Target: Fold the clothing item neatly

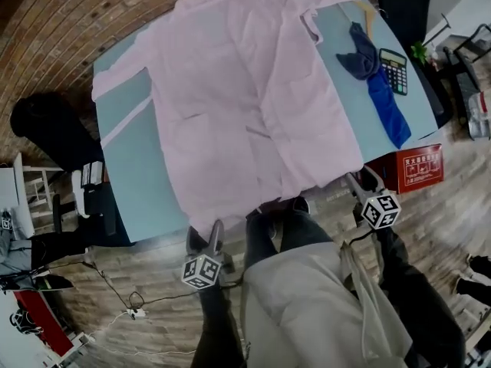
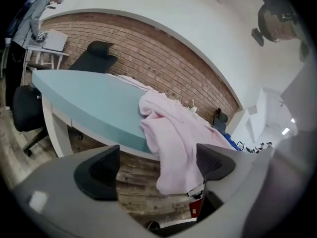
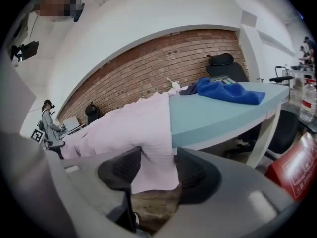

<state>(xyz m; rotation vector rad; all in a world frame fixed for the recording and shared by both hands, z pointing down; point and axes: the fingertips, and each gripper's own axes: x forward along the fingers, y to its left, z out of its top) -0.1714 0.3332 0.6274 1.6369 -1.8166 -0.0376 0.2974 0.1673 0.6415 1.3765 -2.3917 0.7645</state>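
teal table is covered by the pink shirt, spread flat for folding, hem draped over the near edge. left gripper and right gripper are held just below it, fingers released, nothing grasped.

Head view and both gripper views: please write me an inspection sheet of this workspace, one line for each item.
Surface: teal table, mostly covered by the garment.
Job's things: pink shirt spread open, not yet folded; its hem hangs over the near edge.
Clutter: blue cloth and calculator on the table's right side in the head view.
Grippers: left gripper jaws wide apart, holding nothing; right gripper jaws apart, hem seen between them, not gripped.
Cables: thin cable on the floor near the left gripper.
Surroundings: wooden floor, brick wall, black chair, red box beside the table.
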